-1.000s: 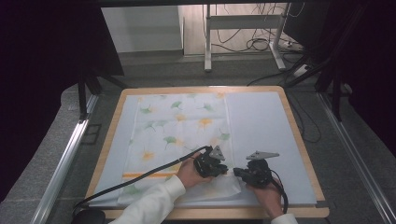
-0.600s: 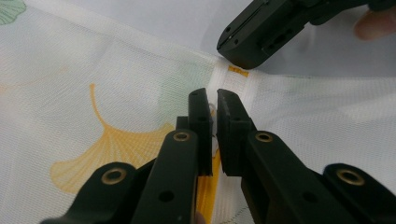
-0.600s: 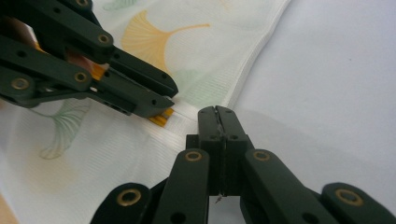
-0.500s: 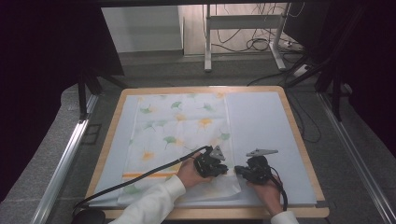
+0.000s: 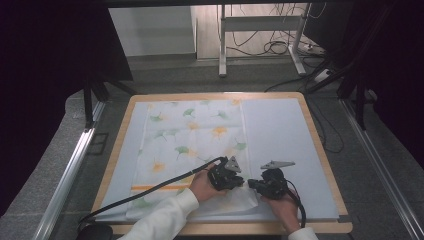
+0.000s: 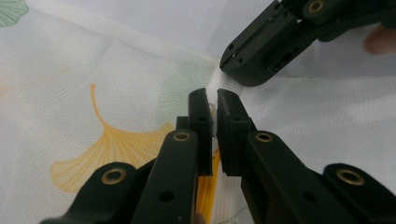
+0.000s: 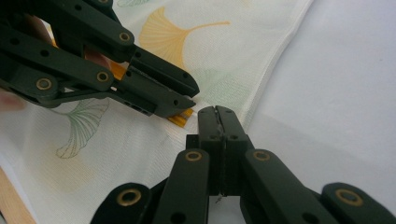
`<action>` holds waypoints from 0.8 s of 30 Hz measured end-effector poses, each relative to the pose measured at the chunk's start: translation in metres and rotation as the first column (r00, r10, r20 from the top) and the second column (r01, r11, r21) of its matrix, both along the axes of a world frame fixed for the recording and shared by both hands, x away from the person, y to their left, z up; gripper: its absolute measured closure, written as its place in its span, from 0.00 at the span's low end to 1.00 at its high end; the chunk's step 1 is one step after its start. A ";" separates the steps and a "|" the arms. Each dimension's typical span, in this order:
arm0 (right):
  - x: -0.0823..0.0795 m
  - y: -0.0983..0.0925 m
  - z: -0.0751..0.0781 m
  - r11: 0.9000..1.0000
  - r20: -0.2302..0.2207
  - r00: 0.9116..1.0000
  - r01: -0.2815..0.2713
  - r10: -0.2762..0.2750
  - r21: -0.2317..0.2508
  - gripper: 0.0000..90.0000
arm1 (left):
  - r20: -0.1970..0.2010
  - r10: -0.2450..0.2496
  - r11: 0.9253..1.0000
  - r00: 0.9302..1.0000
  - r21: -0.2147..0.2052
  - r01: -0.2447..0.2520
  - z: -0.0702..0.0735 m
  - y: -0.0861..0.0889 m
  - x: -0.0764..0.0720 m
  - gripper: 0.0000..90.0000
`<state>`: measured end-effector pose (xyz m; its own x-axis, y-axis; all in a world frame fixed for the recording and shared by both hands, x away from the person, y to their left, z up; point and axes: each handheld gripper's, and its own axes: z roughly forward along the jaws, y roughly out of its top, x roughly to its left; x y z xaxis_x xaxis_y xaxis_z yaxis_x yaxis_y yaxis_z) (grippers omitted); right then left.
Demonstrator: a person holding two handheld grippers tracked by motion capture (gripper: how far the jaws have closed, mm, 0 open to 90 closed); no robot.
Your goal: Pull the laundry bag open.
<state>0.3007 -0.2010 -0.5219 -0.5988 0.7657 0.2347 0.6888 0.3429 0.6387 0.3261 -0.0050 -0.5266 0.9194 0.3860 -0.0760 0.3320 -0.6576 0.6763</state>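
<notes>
The ginkgo-print cloth (image 5: 192, 145) is being shown spread flat over the left and middle of the pale sheet (image 5: 280, 130) that is covering the wood-framed counter (image 5: 320, 145); its near right corner is being folded or lifted close to the near edge. That corner is being pinched by both tongs, which are being held almost touching each other. The left tongs (image 6: 215, 109) are being kept pressed together on a thin fold of the cloth beside its orange stripe (image 5: 150, 187). The right tongs (image 7: 217, 116) are likewise being kept closed on the cloth's hem.

Risk, as judged: the thin fabric could be pulled out of one grip if the hands are being drawn apart unevenly, and the fold would then be skewed; the two tongs could also be knocked together, being so near.

Room: open sheet is being left free to the right and beyond, whereas the counter's near rim (image 5: 225, 229) is lying just behind the hands.
</notes>
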 end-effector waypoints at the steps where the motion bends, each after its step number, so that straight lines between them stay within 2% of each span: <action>1: 0.000 0.001 0.000 1.000 0.004 1.000 0.001 -0.001 -0.006 1.00 | 0.001 0.002 1.000 1.000 0.001 -0.002 0.000 0.000 0.000 0.95; 9: 0.000 0.004 0.000 0.999 0.010 1.000 -0.003 0.003 -0.033 1.00 | 0.002 0.000 1.000 1.000 0.013 0.000 0.001 0.000 -0.001 0.95; 17: 0.000 0.003 -0.001 1.000 0.011 1.000 -0.007 0.007 -0.026 1.00 | 0.017 -0.004 0.999 1.000 0.048 0.003 0.004 0.005 -0.003 0.95; 24: 0.000 0.003 -0.001 1.000 0.012 1.000 -0.008 0.008 -0.020 1.00 | -0.003 0.002 0.999 1.000 0.039 -0.002 0.003 0.012 -0.003 0.95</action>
